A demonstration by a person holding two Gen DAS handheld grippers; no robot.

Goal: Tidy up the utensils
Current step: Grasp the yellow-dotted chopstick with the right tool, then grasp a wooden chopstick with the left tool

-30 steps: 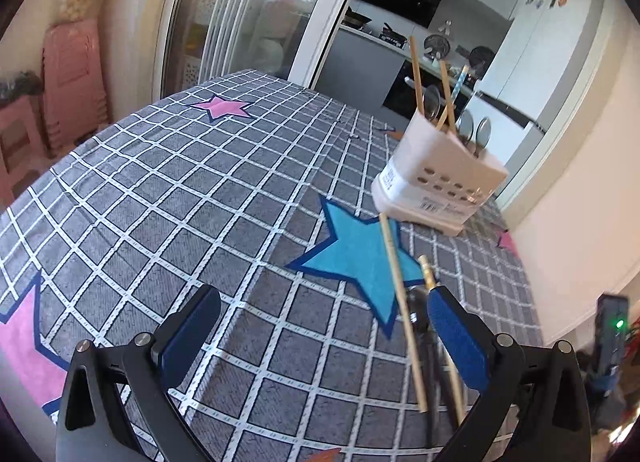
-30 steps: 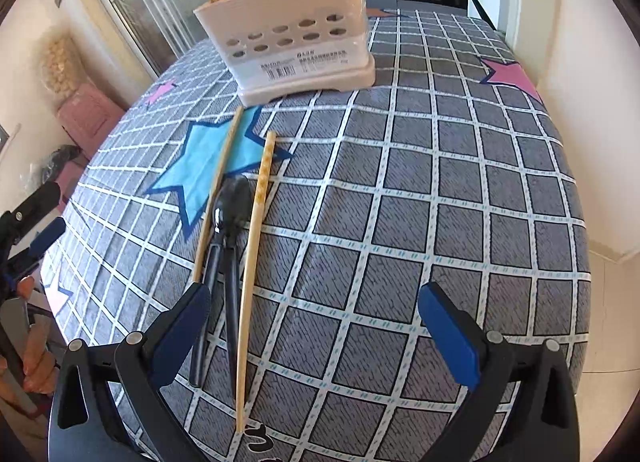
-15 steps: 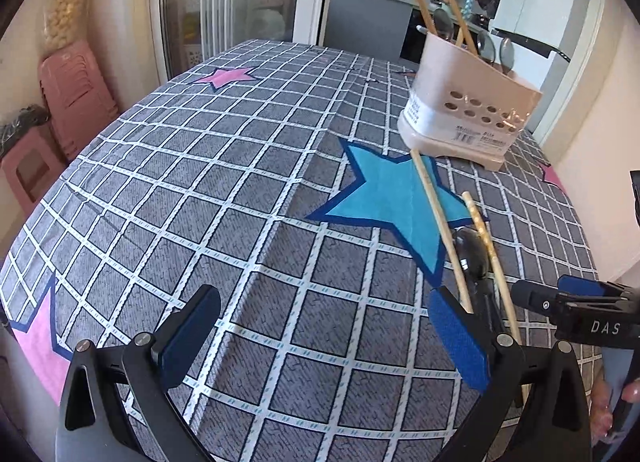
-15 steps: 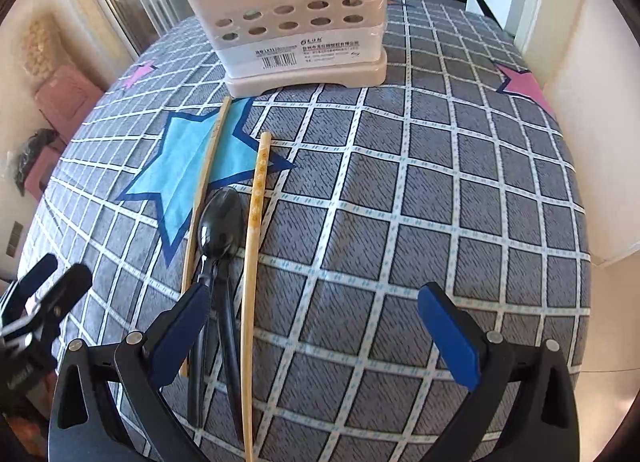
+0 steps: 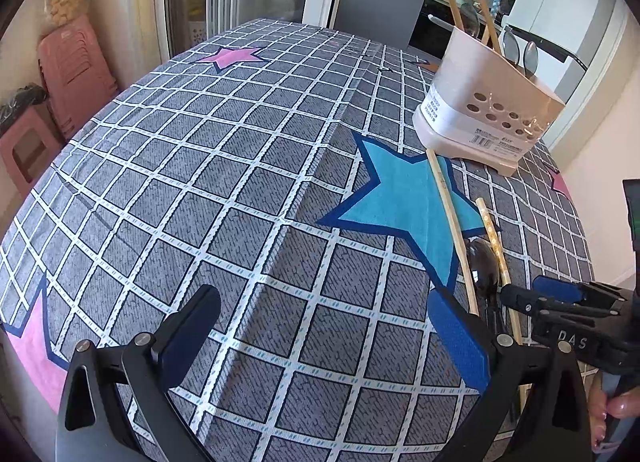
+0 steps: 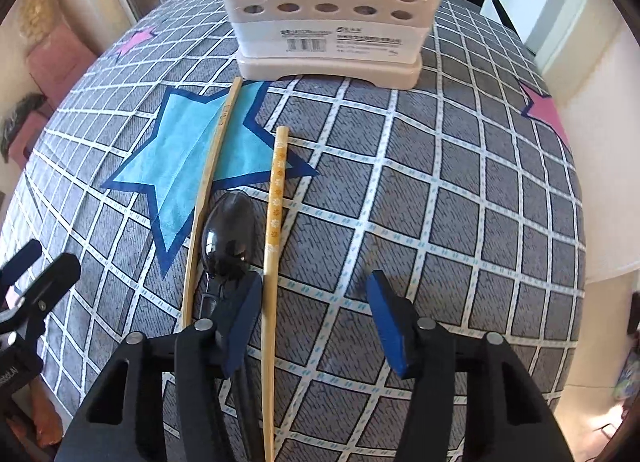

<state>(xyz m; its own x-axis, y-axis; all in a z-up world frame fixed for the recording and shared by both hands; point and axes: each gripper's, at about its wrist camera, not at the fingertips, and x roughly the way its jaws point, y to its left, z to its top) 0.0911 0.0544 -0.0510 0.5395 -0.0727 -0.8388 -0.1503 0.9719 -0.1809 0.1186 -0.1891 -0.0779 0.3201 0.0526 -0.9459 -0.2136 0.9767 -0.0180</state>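
A table under a grey grid-patterned tablecloth (image 5: 224, 166) fills both views; on it I count one blue star (image 6: 192, 150) near the middle, and in the left wrist view three pink stars, one at the far side, one at the right edge and one at the near left corner; beyond the table, at the left wall, stands a stack of pink plastic stools (image 5: 76, 74), their number not clear. One cream utensil holder (image 5: 484, 110) with two rows of round holes stands upright just past the blue star; in it, three wooden sticks and two spoon bowls can be made out, the rest hidden. Two grippers: the left gripper (image 5: 324, 338) hangs over bare cloth with its jaws spread wide and nothing between them; the right gripper (image 6: 312, 318) points down at the loose utensils, its jaws closing, with the patterned chopstick (image 6: 275, 198) lying between them, just inside the left pad, and no pad pressing on it. Three utensils lie loose on the cloth, side by side and nearly parallel: one plain chopstick (image 6: 212, 166) across the blue star with its far tip at the holder's base; one black spoon (image 6: 228, 230) between the two sticks, its handle running under the right gripper's left finger; one patterned chopstick on the right.
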